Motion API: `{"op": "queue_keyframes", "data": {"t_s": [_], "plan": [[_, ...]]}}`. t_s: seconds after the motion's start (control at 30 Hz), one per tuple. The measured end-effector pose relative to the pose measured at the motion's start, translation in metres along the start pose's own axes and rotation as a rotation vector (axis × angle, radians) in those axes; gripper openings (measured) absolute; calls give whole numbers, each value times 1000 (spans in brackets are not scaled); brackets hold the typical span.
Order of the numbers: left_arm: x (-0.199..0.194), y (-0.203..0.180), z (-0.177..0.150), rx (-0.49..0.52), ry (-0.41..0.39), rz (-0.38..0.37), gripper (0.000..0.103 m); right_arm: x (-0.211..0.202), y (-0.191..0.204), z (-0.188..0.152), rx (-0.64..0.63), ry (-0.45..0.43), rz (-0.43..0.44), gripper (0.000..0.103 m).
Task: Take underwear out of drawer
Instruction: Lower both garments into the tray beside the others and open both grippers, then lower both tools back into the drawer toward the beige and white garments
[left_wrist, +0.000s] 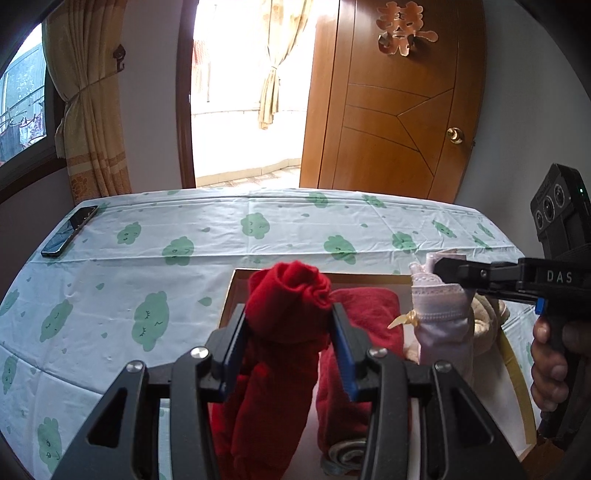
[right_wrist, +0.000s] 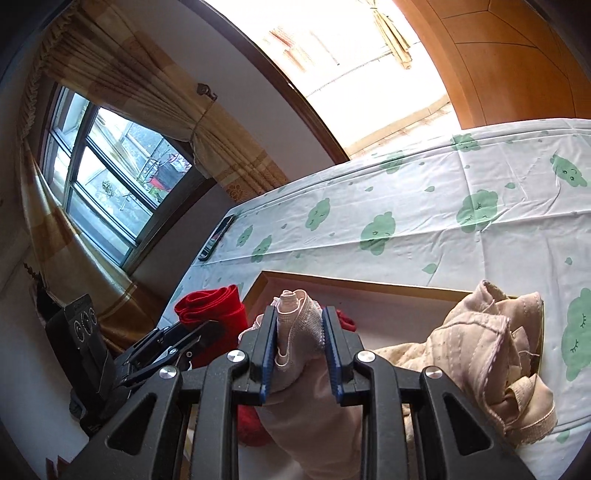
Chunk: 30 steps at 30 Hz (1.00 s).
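We see both grippers as matte black: left gripper (left_wrist: 288, 328) and right gripper (right_wrist: 299, 332) have blue ribbed pads, silver pivot screws, slotted arms. Right unit carries white "DAS" lettering, blue tab, bare-skinned hand (left_wrist: 550, 365) at 4 o'clock.

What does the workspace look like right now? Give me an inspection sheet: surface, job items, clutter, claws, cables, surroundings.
Surface: table under a white tablecloth printed with green clouds.
Job's things: open drawer on the table; red underwear and pale pink underwear both lifted above it; a red folded piece remains inside; beige garment draped over the drawer's right edge.
Clutter: phone at the far left corner.
Claws: left claw shut on the red underwear; right claw shut on the pale pink underwear.
Cables: nothing seen.
Surroundings: wooden door, tied curtains, window, bright open doorway.
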<state>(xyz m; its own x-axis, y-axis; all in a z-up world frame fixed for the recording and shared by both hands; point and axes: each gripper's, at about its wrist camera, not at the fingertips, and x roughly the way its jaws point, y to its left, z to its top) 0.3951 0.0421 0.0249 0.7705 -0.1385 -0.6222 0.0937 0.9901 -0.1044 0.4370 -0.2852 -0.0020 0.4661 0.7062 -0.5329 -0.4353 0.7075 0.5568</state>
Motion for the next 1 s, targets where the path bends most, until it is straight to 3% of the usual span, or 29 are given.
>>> {"op": "queue_keyframes", "data": {"t_s": [0.07,0.17,0.2,0.23,0.27,0.33,0.57,1.0], "plan": [[8,3,1,-6,9,-1,44,6,-6,4,12,8,-26,31],[16,3,1,-4,12,8,46,9,-10,4,1,25,-76,46],[17,4,1,-5,18,4,46,7,-10,3,-5,26,-84,56],[17,4,1,-3,15,1,49,5,-13,3,-5,19,-89,65],[16,3,1,-3,12,6,55,1,-14,2,-3,5,-94,68],[10,4,0,-9,-15,17,61,-5,-16,0,-7,-7,-105,68],[-28,2,-10,-13,-75,13,66,-40,-5,-22,-38,-21,-90,68],[-127,-22,-73,-24,-178,-51,74,-141,52,-129,-275,-36,-28,73]]}}
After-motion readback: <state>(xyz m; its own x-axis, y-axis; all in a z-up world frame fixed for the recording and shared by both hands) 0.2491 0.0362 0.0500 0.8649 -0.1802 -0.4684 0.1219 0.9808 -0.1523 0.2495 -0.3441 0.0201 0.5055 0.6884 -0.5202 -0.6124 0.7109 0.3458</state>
